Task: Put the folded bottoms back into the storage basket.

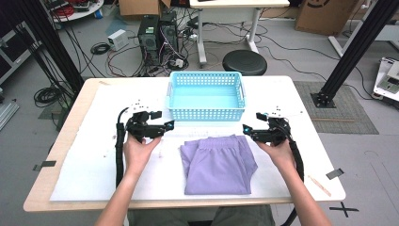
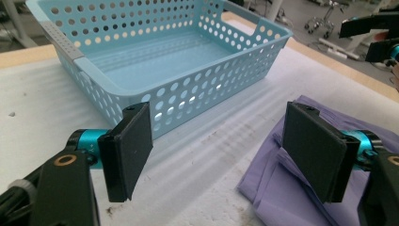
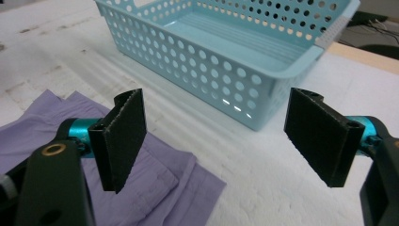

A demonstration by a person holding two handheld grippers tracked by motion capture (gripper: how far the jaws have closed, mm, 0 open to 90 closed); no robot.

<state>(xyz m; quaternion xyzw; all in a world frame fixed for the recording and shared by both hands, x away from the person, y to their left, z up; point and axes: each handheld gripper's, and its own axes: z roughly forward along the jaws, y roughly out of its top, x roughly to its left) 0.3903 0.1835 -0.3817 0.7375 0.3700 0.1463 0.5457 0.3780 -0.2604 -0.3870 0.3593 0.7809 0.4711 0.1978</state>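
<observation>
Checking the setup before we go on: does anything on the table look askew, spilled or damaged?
Nothing stands out. The folded purple garment lies flat on the white mat, the blue basket sits upright and empty behind it, and both grippers hang open on either side of the garment, left gripper, right gripper.

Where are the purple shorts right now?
In the high view, the folded purple shorts lie on the table's white mat, just in front of the blue basket.

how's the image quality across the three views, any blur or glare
High view: soft and low in detail, evenly lit, no glare on the purple garment. Left gripper view: blue basket sharp, light glinting through its wall holes. Right gripper view: sharp too, with faint shadows on the white table cover.
</observation>
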